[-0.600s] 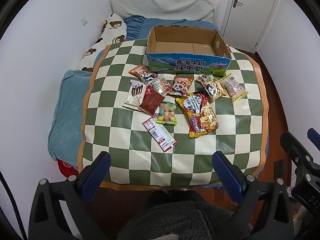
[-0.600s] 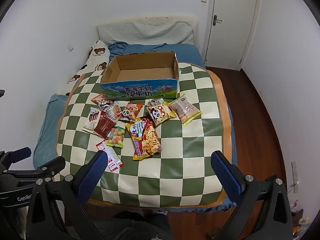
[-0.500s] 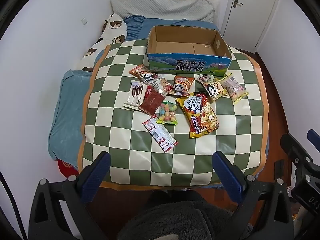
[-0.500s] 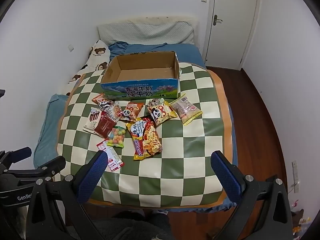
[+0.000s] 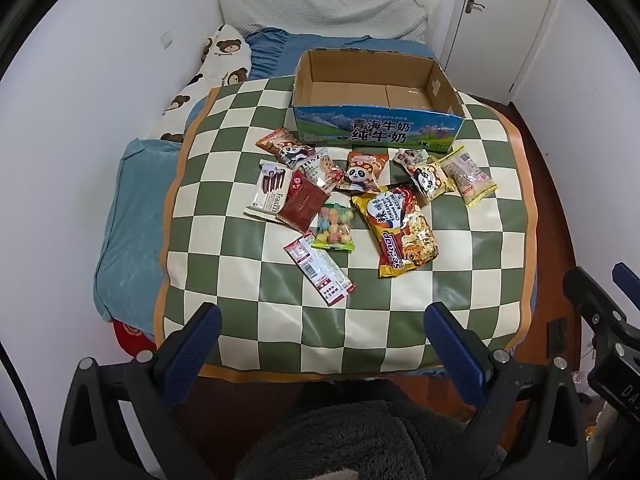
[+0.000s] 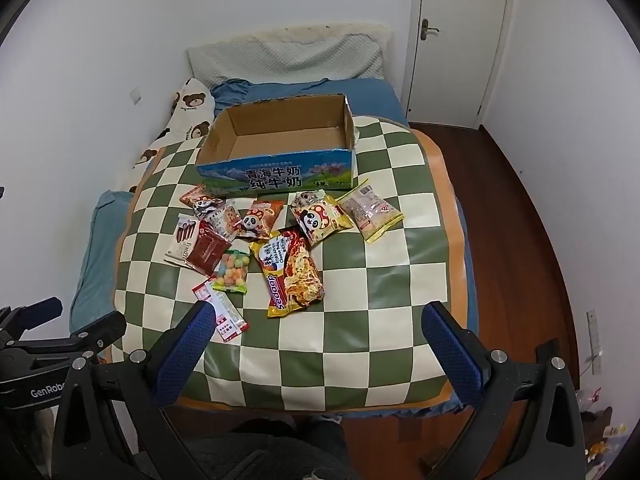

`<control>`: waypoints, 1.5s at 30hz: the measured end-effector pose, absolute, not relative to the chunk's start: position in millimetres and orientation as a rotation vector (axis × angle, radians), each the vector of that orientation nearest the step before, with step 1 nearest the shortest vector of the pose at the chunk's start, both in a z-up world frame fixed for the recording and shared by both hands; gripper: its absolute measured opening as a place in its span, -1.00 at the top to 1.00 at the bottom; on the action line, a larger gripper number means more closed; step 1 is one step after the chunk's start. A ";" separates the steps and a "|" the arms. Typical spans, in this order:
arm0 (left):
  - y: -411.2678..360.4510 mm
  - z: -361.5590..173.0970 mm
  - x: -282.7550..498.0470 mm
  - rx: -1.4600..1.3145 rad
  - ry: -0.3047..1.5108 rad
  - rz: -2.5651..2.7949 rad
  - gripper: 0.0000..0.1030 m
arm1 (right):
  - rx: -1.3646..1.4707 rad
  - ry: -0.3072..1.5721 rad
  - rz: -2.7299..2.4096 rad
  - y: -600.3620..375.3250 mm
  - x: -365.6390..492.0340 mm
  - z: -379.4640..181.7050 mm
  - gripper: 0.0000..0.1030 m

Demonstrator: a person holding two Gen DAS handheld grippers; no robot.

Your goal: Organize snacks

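Snack packets [image 5: 360, 200] lie scattered just in front of the empty cardboard box [image 5: 376, 96]; left gripper [image 5: 320, 344] and right gripper [image 6: 316, 340] hover nearside, jaws wide, empty. Sorting looks unstarted; next, likely a reach for the nearest packet.

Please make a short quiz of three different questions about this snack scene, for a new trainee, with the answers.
1. True or false: the cardboard box already holds snacks.
2. Which packet lies nearest the left gripper? A) red-and-white flat packet B) noodle packet C) pale yellow-edged packet
3. Fill in: both the left gripper and the right gripper are ____ and hold nothing.

Key: 1 false, it is empty; 2 A; 3 open.
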State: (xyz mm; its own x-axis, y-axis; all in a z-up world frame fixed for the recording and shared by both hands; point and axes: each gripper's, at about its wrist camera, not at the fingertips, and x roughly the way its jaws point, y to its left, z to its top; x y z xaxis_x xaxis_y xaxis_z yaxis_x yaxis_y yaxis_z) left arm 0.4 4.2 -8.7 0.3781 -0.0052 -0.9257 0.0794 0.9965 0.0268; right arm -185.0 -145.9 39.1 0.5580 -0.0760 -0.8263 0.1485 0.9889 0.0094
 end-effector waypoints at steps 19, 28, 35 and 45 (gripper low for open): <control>2.0 -2.8 3.3 0.065 1.184 -0.054 -1.00 | 0.089 0.971 -0.127 -142.4 -183.7 38.7 -1.00; -0.2 3.6 10.7 0.068 1.179 -0.056 -1.00 | 0.091 0.971 -0.128 -142.0 -182.9 40.4 -1.00; 0.7 6.2 10.9 0.069 1.172 -0.063 -1.00 | 0.093 0.967 -0.129 -141.6 -182.7 40.9 -1.00; 1.5 16.9 5.7 0.063 1.153 -0.071 -1.00 | 0.100 0.964 -0.137 -138.1 -188.8 45.2 -1.00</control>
